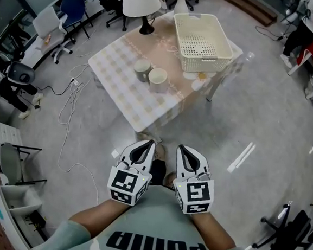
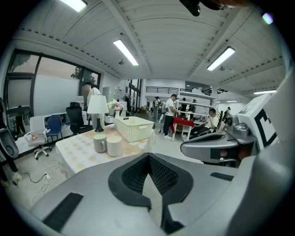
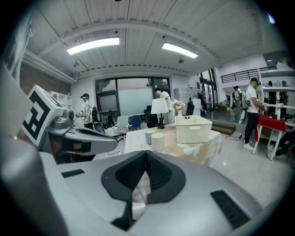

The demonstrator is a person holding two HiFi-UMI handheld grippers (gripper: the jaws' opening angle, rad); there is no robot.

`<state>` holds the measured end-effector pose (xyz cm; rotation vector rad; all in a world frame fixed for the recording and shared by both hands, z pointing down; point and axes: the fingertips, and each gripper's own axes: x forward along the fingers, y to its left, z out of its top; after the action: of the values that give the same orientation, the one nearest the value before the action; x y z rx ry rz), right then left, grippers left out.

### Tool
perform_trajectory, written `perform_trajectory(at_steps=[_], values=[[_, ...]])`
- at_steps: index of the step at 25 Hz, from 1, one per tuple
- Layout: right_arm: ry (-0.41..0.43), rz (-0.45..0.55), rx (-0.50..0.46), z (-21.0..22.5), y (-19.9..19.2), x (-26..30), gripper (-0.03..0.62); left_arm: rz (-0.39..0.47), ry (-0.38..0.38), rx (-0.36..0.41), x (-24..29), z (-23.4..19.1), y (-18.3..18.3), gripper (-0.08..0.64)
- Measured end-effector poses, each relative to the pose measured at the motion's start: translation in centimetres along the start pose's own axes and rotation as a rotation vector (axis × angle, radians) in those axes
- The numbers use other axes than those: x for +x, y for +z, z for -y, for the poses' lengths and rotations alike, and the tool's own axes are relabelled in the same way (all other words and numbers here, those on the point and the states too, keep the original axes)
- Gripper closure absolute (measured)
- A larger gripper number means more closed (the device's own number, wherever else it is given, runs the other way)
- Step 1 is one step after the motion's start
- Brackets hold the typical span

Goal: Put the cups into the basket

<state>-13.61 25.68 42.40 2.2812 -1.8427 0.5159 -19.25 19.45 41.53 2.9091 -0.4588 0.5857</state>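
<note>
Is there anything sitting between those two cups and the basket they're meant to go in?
Nothing visible does. The grey cup and the white cup stand side by side on the table. Only its bare top lies between them and the open-topped basket. The lamp stands off at the far corner.
</note>
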Motion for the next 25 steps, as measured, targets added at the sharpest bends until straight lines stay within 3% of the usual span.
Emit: perform_trajectory(at_steps=[10, 25], values=[[-0.059, -0.032, 0.014, 3.7, 0.5, 2.6, 0.58, -0.004, -0.044, -0.008, 4.6, -1.2, 1.4, 0.558], [-0.064, -0.124, -0.033, 5.7, 4.0, 13.1, 0.58, 0.008, -0.039, -0.035, 11.7, -9.6, 4.3, 0.558]])
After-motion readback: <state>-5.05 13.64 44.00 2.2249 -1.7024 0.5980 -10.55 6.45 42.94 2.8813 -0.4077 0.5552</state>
